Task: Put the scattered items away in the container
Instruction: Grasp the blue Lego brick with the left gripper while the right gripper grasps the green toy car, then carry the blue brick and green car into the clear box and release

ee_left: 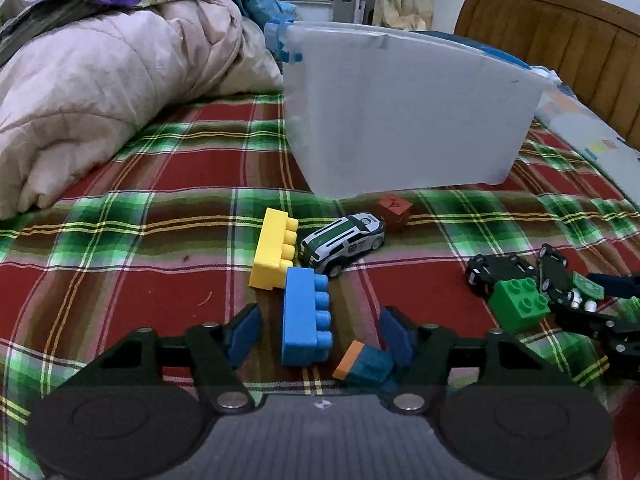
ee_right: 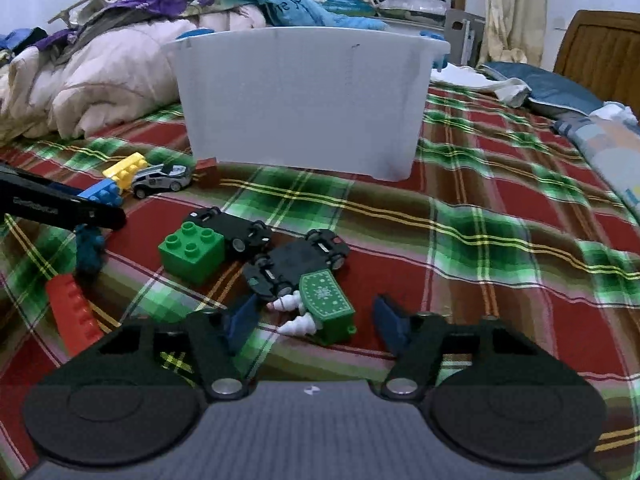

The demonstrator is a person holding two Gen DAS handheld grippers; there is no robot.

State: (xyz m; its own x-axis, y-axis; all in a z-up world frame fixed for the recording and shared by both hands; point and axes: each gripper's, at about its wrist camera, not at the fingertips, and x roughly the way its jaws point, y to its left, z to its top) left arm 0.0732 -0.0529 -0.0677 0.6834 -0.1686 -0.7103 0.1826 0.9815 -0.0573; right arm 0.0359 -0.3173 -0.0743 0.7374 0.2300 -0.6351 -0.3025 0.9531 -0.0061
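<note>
Two claws are mine, one in each hand, both low over a red and green plaid bedspread (ee_left: pixel 120 200) strewn with toys.

Between the pads of my left claw (ee_left: pixel 320 332) lies a blue block (ee_left: pixel 306 320), studs facing right. Neither pad presses it: a gap shows on each side, so the jaws stand open around it. Touching my right pad is a small teal block with an orange end (ee_left: pixel 366 364), near and right of the blue one. Just beyond the blue block a yellow block (ee_left: pixel 272 254) touches its far end, and a white and green toy car (ee_left: pixel 344 242) sits right beside both. A small red cube (ee_left: pixel 394 212) lies farther still, just in front of the container.

My right claw (ee_right: pixel 316 318) straddles a green toy piece with white figures (ee_right: pixel 326 306) on it. Its pads do not touch the toy, so this claw is open too. Just beyond lies an overturned black toy car (ee_right: pixel 296 262), with a second overturned black car (ee_right: pixel 232 228) to the left, and a green block (ee_right: pixel 192 250) touching that one. A red block (ee_right: pixel 74 312) lies at the near left.

At the far side the white plastic container (ee_right: pixel 300 100) stands upright on the bedspread, a pink quilt (ee_left: pixel 100 92) heaped to its left. I cannot see inside it.
</note>
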